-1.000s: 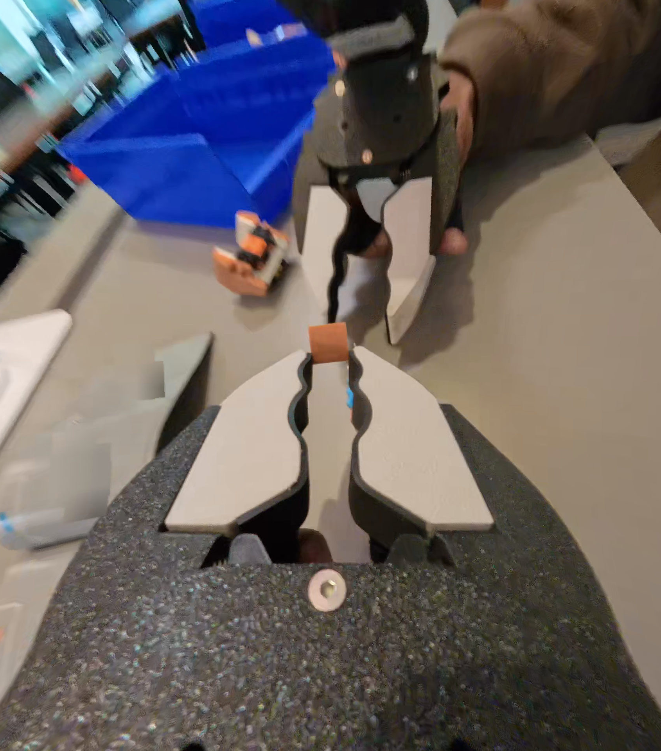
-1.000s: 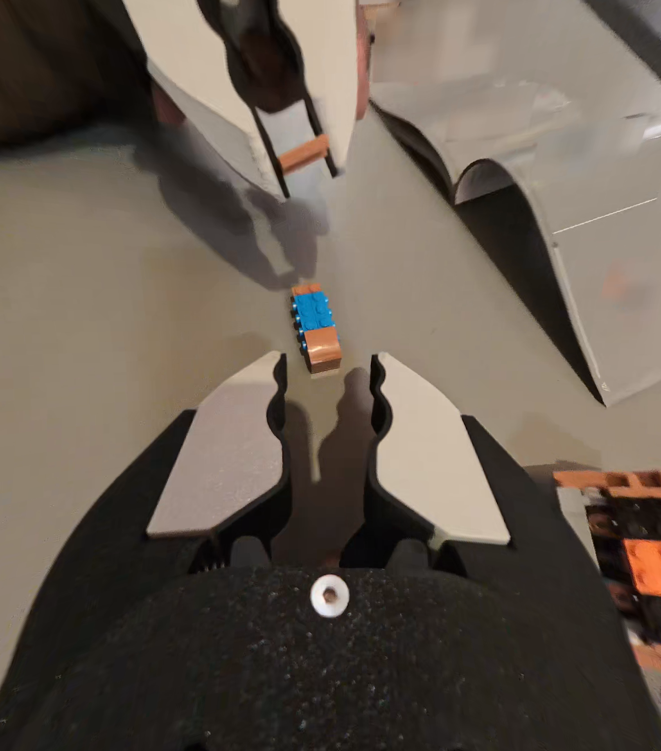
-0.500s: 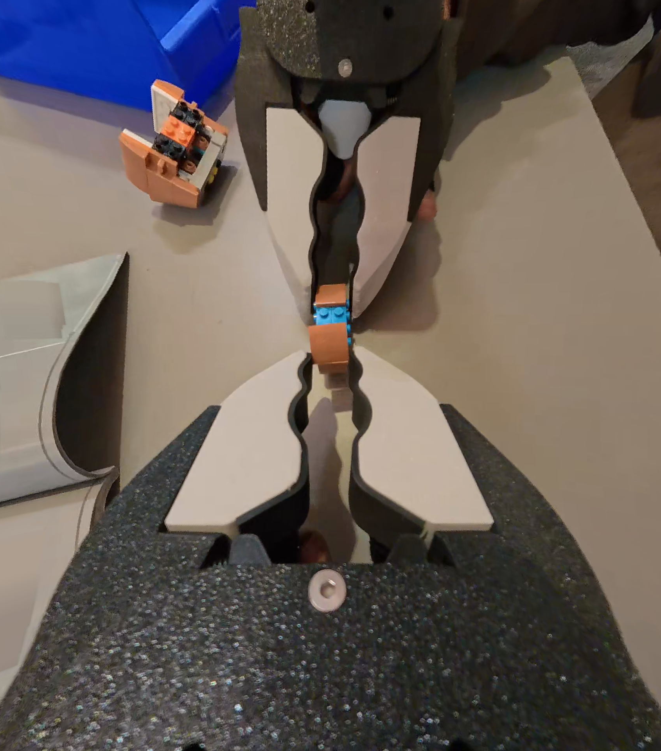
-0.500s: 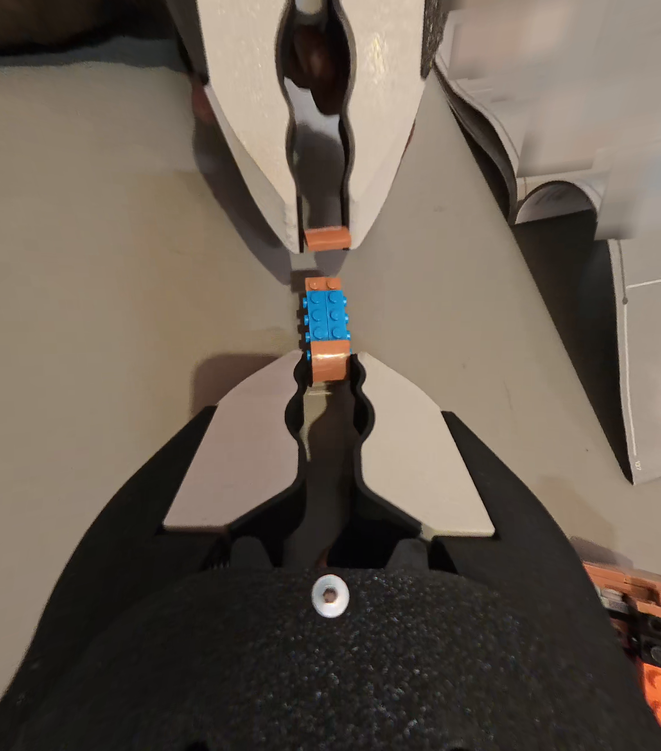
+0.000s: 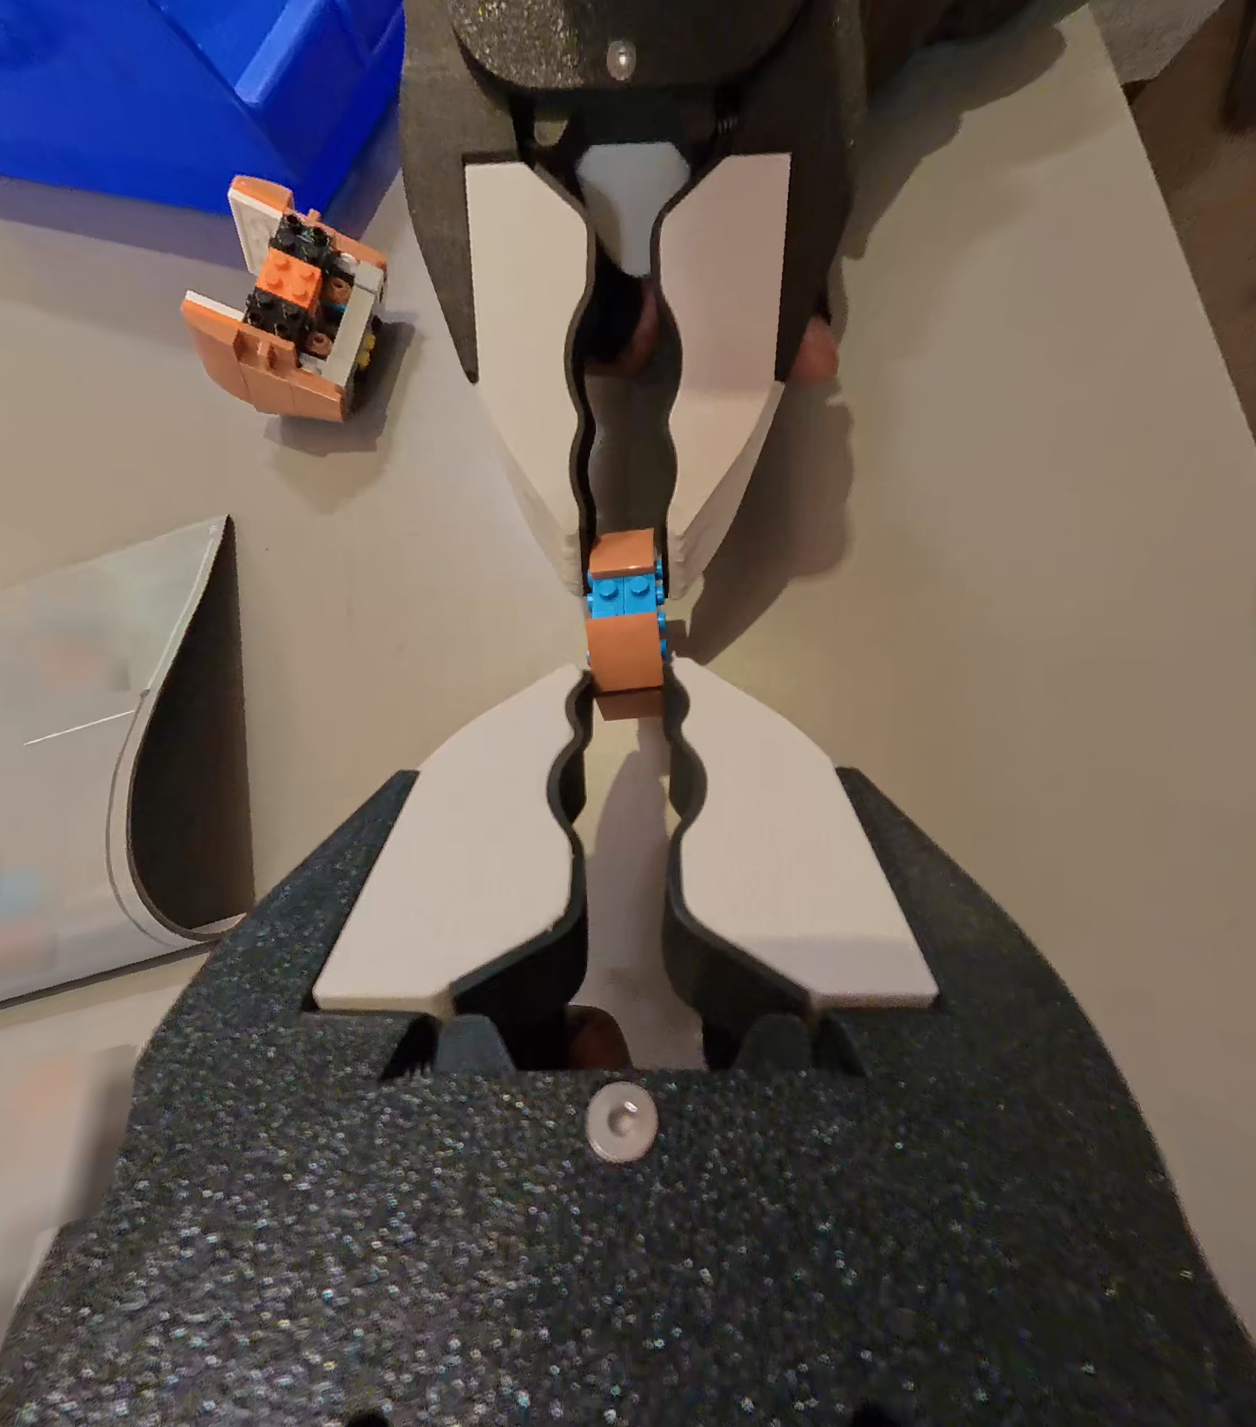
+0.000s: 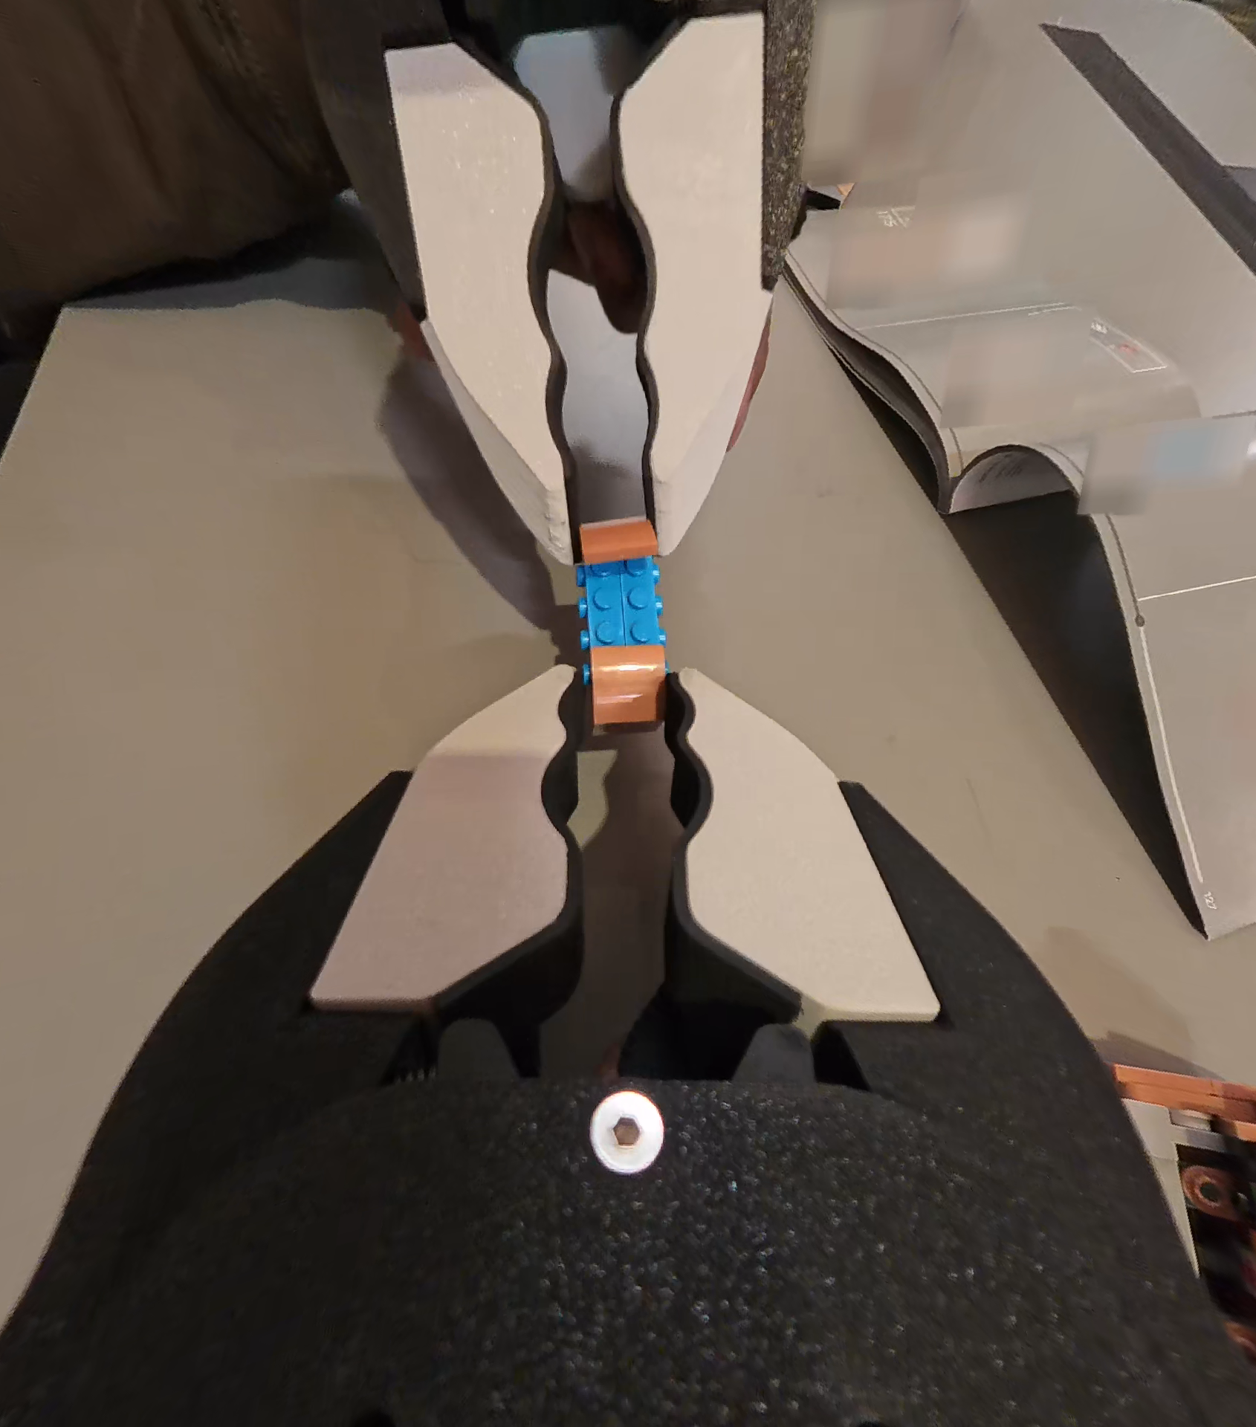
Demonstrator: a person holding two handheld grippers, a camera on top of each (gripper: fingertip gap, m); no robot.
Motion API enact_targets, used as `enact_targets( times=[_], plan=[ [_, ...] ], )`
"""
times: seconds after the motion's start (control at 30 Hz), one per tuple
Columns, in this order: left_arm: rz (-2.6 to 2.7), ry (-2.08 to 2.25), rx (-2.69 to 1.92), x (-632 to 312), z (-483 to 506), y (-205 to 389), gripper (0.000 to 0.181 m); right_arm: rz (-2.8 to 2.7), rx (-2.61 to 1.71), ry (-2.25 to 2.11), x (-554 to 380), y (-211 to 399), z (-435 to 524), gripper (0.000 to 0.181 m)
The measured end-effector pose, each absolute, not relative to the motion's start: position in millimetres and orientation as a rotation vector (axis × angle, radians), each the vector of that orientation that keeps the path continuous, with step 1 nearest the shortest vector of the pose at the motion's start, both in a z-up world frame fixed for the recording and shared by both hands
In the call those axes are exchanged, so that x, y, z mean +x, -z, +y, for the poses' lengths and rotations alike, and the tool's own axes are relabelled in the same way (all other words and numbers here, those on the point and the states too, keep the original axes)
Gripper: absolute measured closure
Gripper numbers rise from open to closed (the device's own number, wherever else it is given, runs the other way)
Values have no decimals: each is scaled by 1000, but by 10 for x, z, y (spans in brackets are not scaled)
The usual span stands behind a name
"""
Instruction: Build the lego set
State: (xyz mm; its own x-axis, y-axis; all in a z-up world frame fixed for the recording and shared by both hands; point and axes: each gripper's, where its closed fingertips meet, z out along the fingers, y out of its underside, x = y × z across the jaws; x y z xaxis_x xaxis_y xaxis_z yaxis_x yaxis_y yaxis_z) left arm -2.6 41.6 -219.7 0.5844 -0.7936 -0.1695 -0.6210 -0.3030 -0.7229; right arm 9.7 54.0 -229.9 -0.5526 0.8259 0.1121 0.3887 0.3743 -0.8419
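Facing each other tip to tip, the left hand-held gripper pinches a brown curved brick against one end of the blue-and-brown lego assembly, just above the tabletop. The right hand-held gripper is closed narrowly on the assembly's other brown end. A partly built lego model sits near a blue bin.

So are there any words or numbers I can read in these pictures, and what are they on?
Open booklet: tiny print by the page edges, mostly blurred; I don't repeat writing.
Blue and brown lego piece: no writing shows.
Blue bin: none shows.
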Motion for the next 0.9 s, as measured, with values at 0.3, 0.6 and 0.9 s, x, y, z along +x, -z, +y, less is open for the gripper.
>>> enact_targets(
  times=[0.3, 0.6, 0.9],
  plan=[
    [1146, 241, -2033, -24, 403, 2174, 164, -2099, -1033, -1113, 94, 2273, 524, 162],
    [1139, 234, -2031, -24, 411, 2165, 161, -2099, -1034, -1132, 101, 2262, 517, 162],
    [1138, 203, -1912, -11, 431, 2052, 142, -2120, -1077, -1245, 155, 2219, 498, 161]
  ],
)
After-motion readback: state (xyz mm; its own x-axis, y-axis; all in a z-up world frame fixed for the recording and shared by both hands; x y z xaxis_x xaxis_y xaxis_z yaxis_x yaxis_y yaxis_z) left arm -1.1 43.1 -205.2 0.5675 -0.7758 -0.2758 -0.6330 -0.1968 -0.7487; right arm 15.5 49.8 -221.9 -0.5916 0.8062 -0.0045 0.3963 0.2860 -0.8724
